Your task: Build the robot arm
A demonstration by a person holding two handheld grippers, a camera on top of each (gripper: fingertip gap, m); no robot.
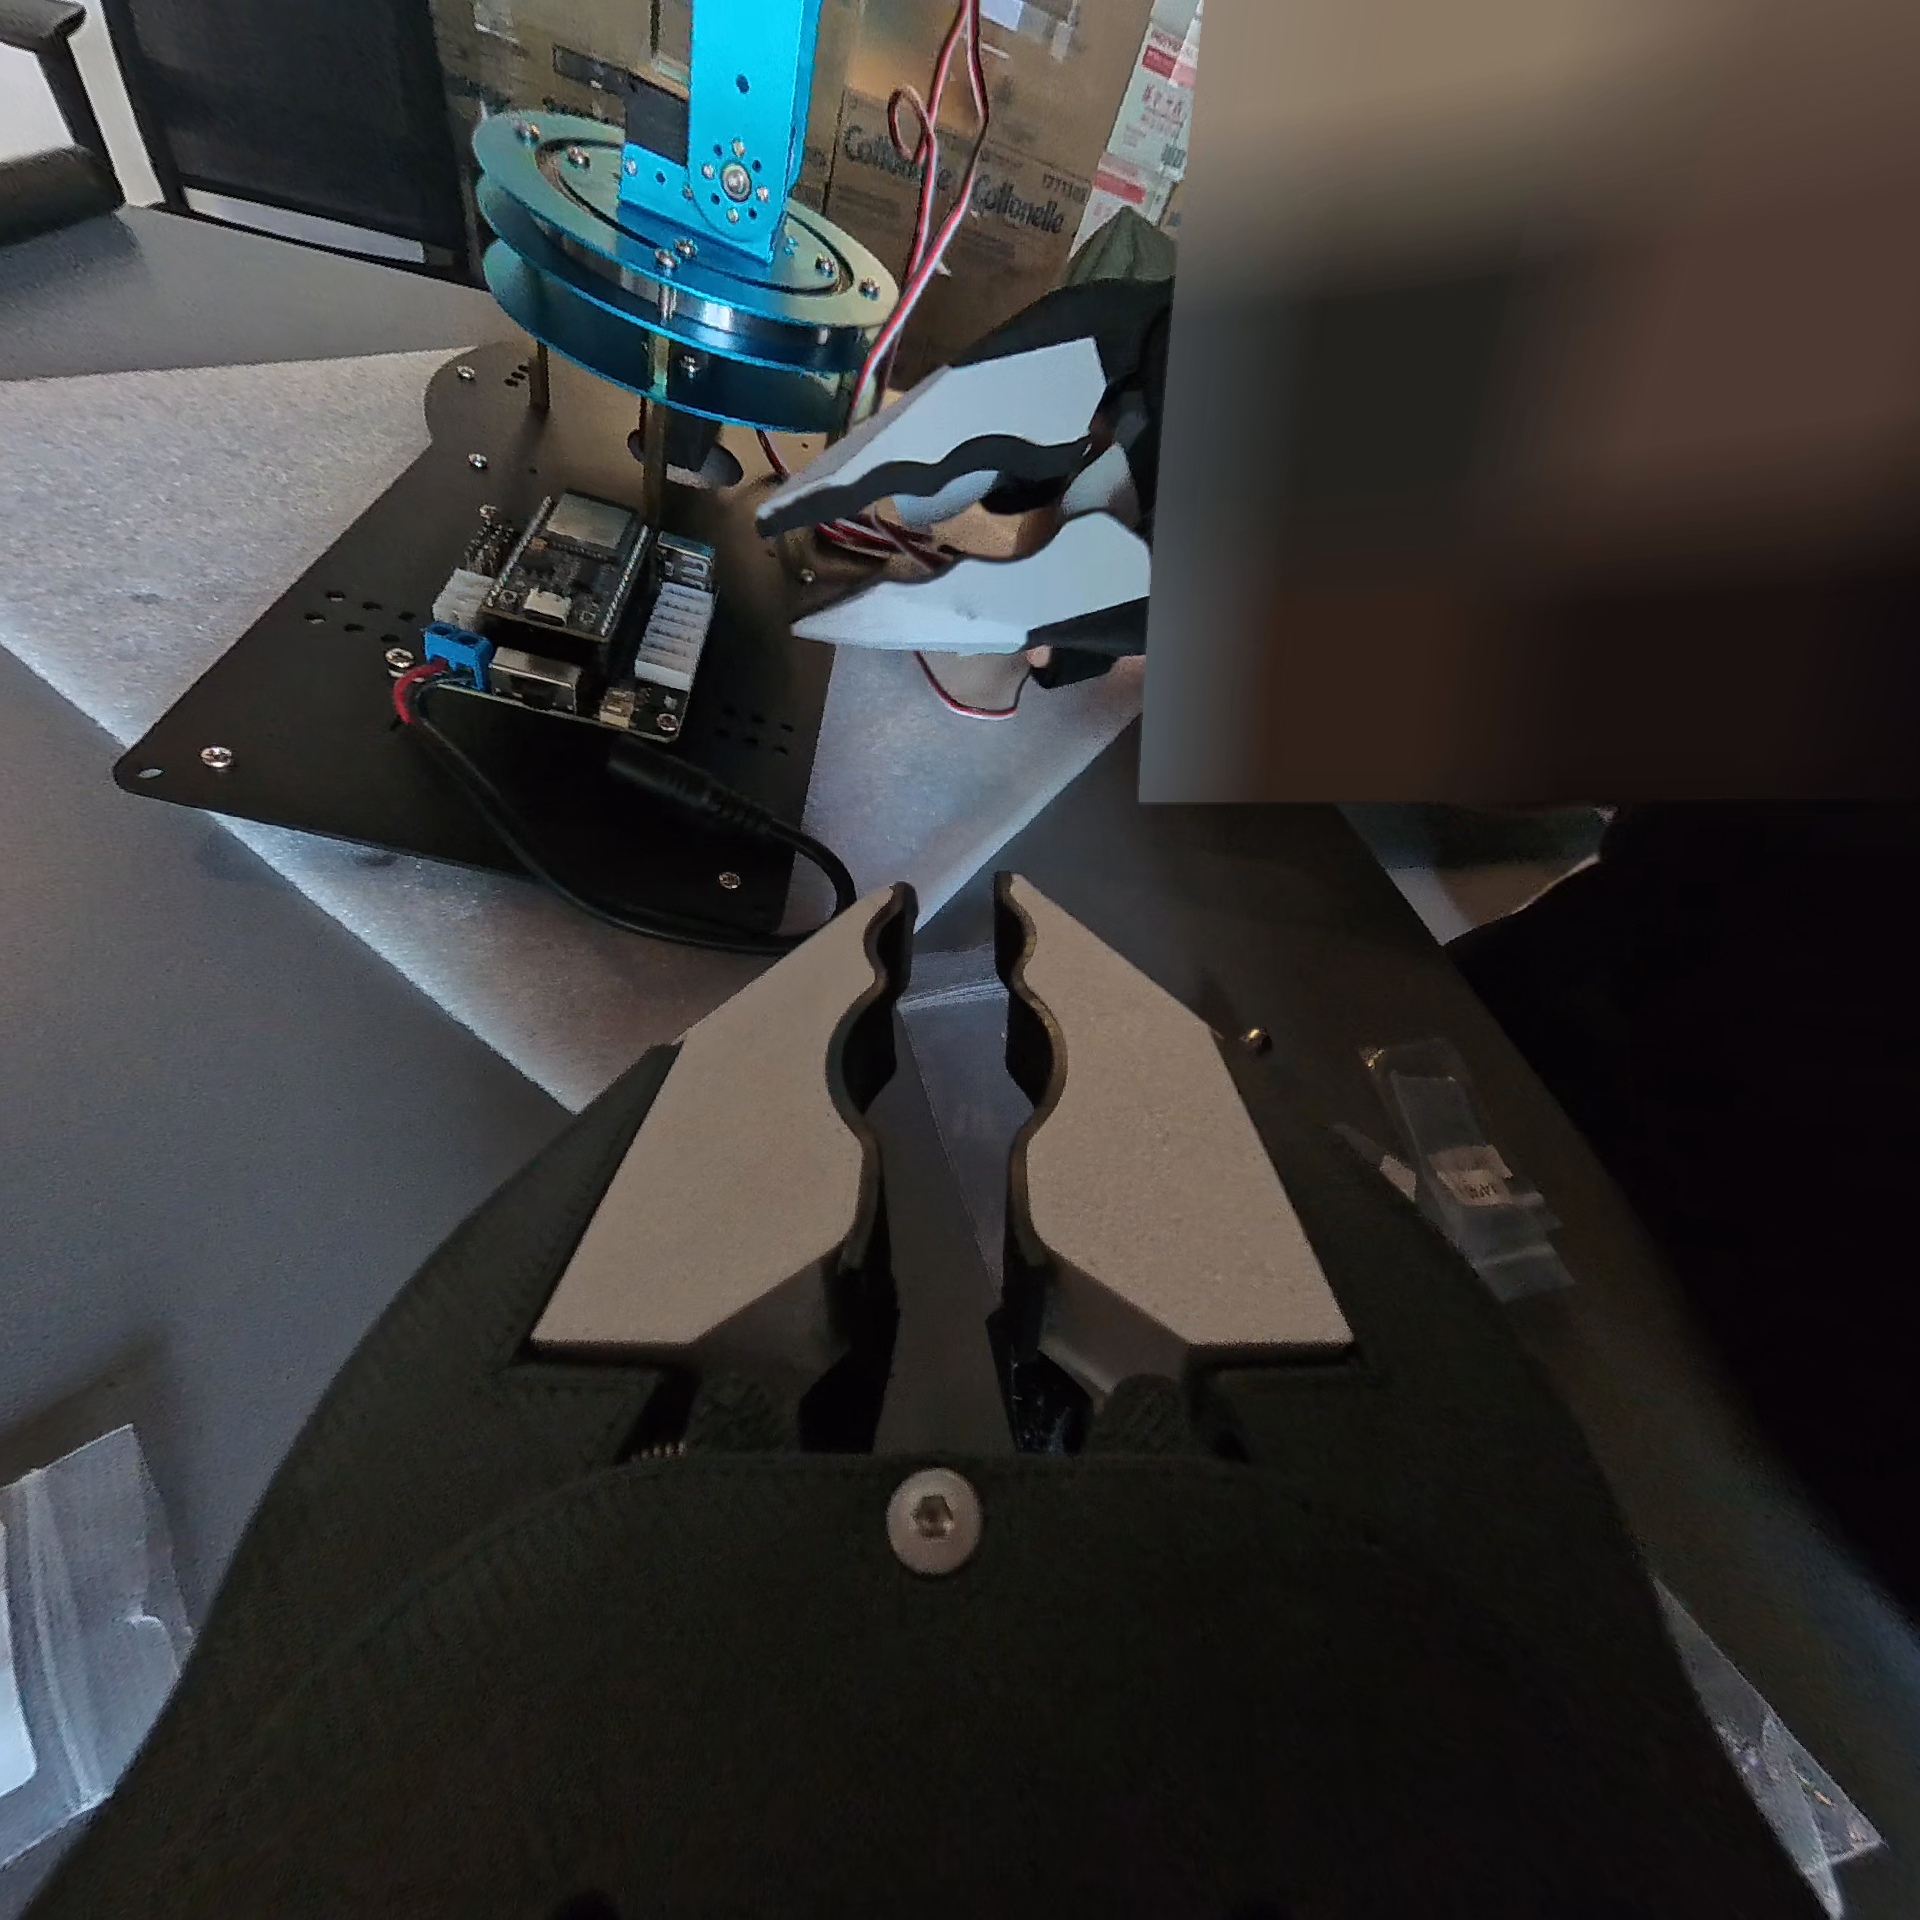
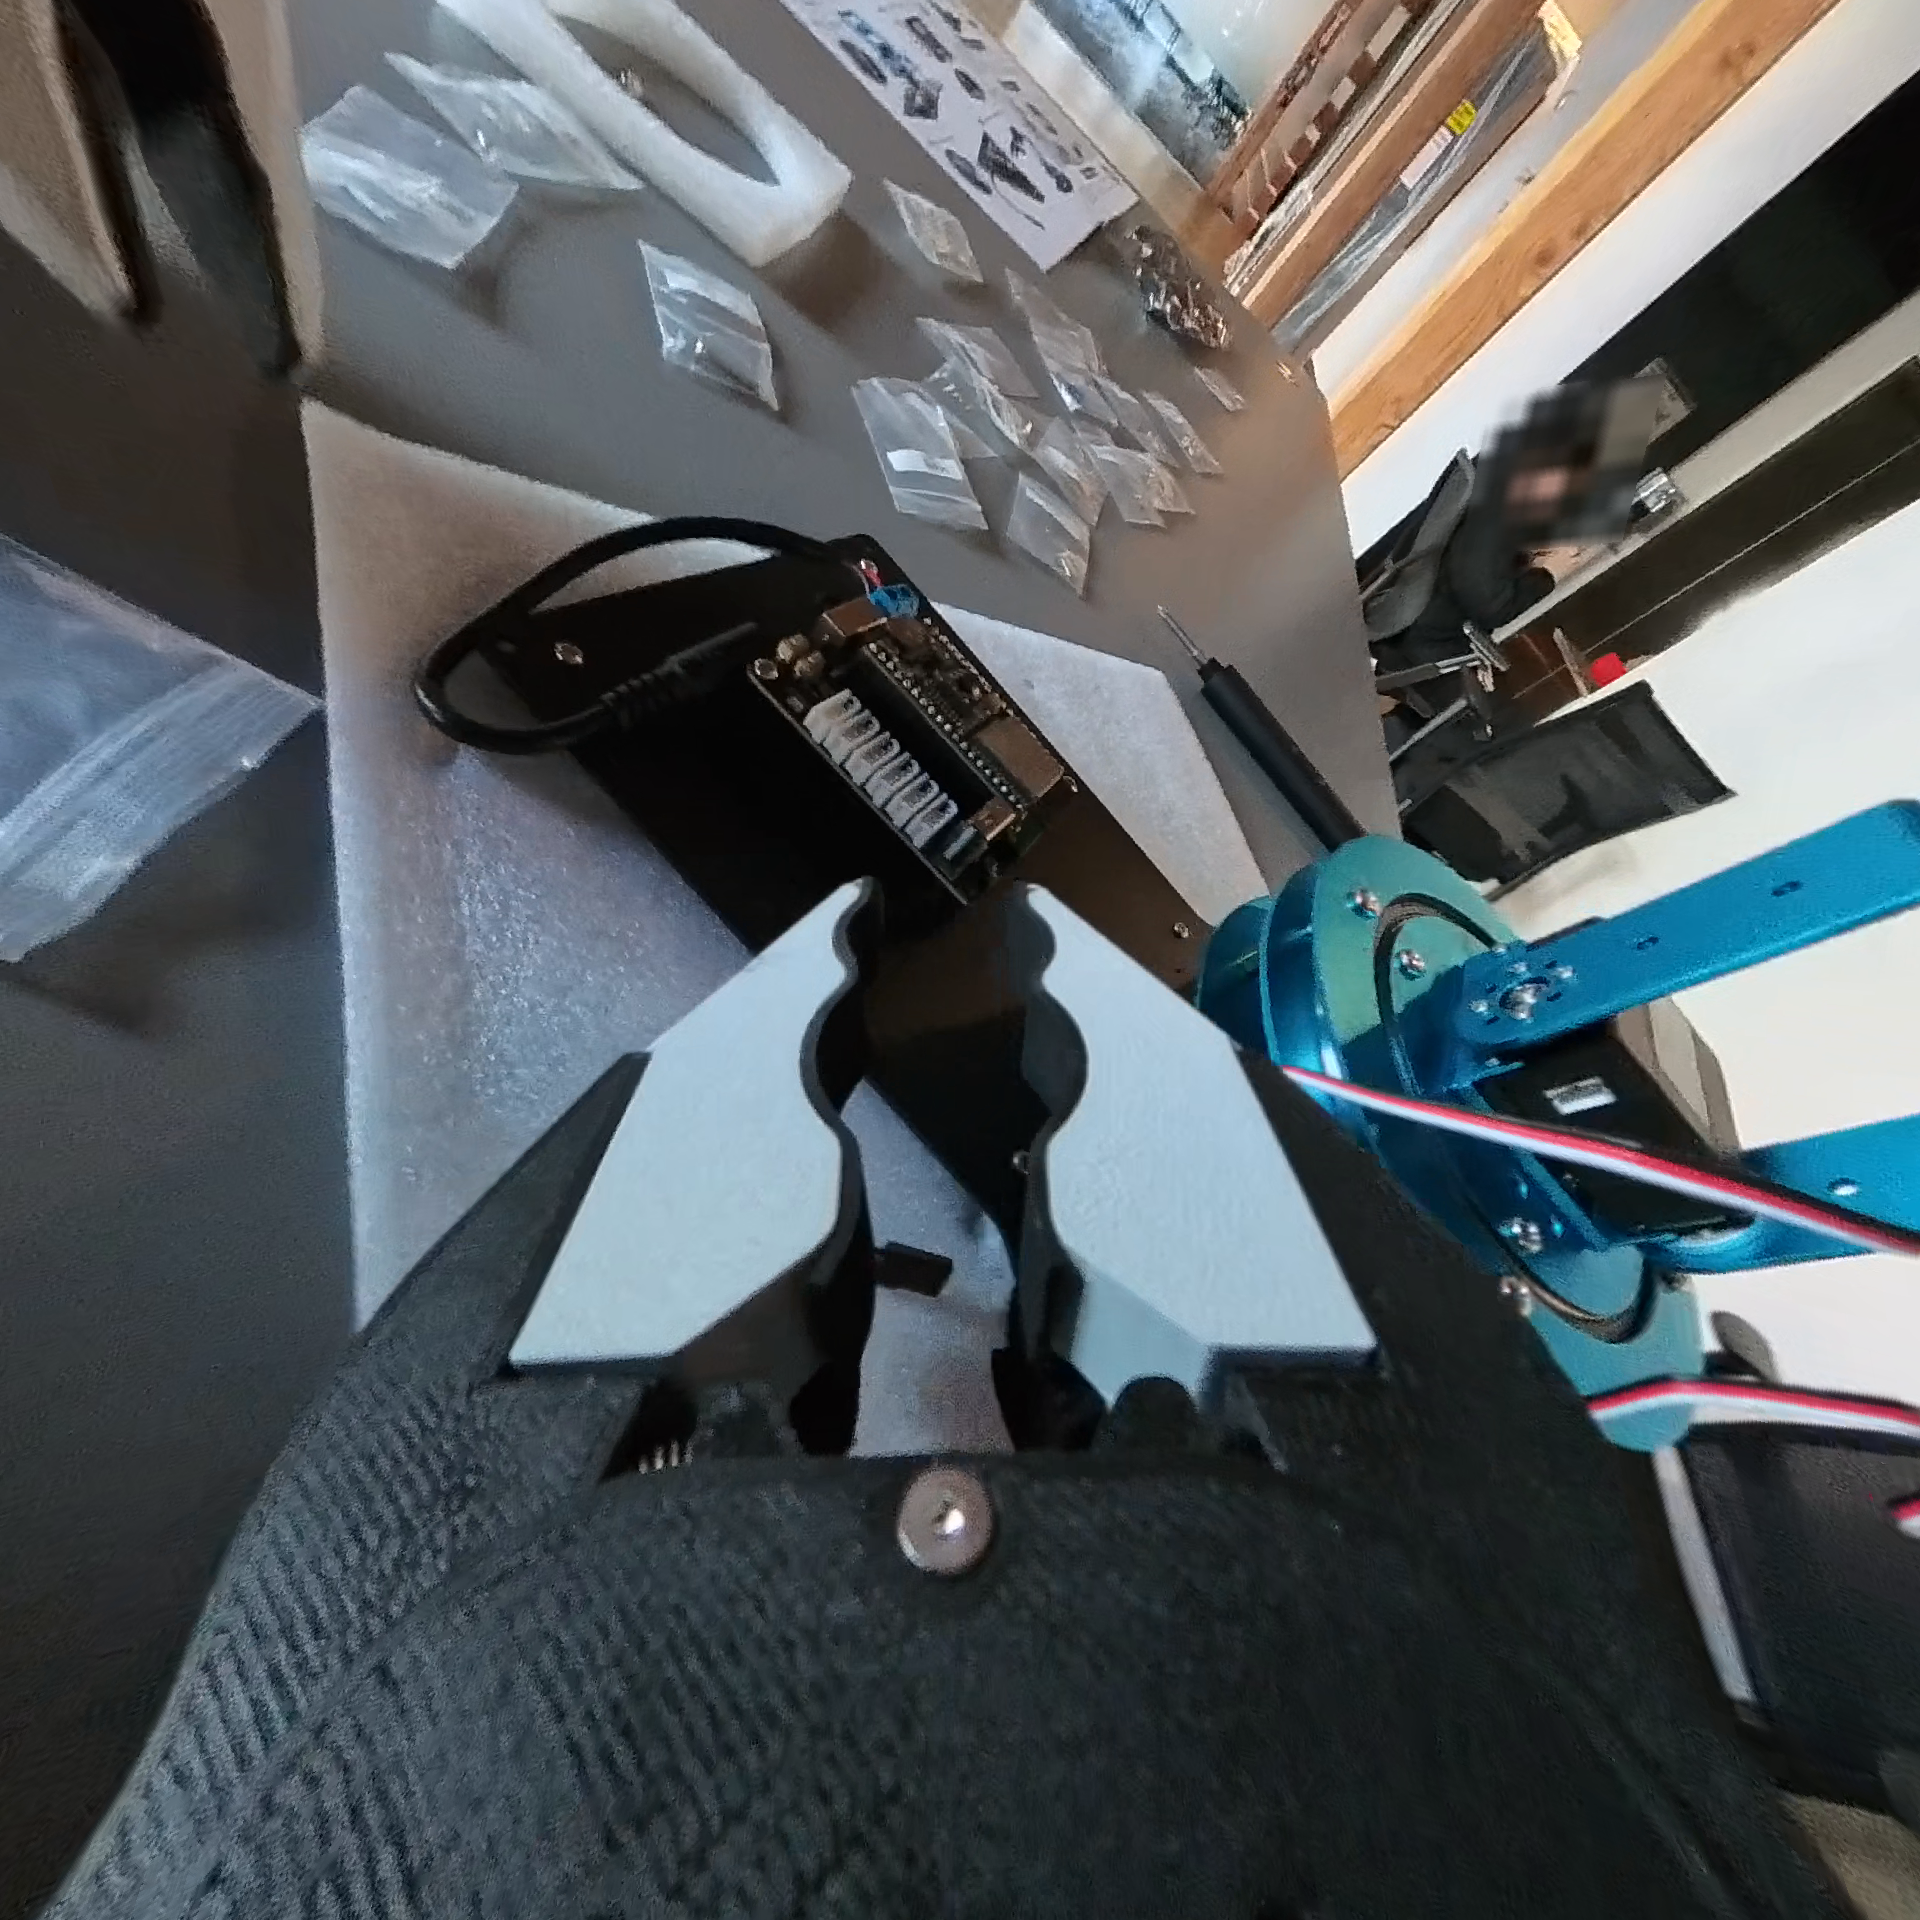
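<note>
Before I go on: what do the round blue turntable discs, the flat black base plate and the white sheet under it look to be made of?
Round blue turntable discs: probably anodised aluminium; even metallic sheen, thin edges, small screws.
Flat black base plate: likely painted or coated sheet metal; thin, rigid, matte, with punched holes and slots.
White sheet: looks like packing foam; soft pebbled surface, visibly thick edge.

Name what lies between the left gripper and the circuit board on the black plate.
In the left wrist view, a looped black cable with its barrel plug crosses the black plate between the left gripper and the circuit board.
</note>
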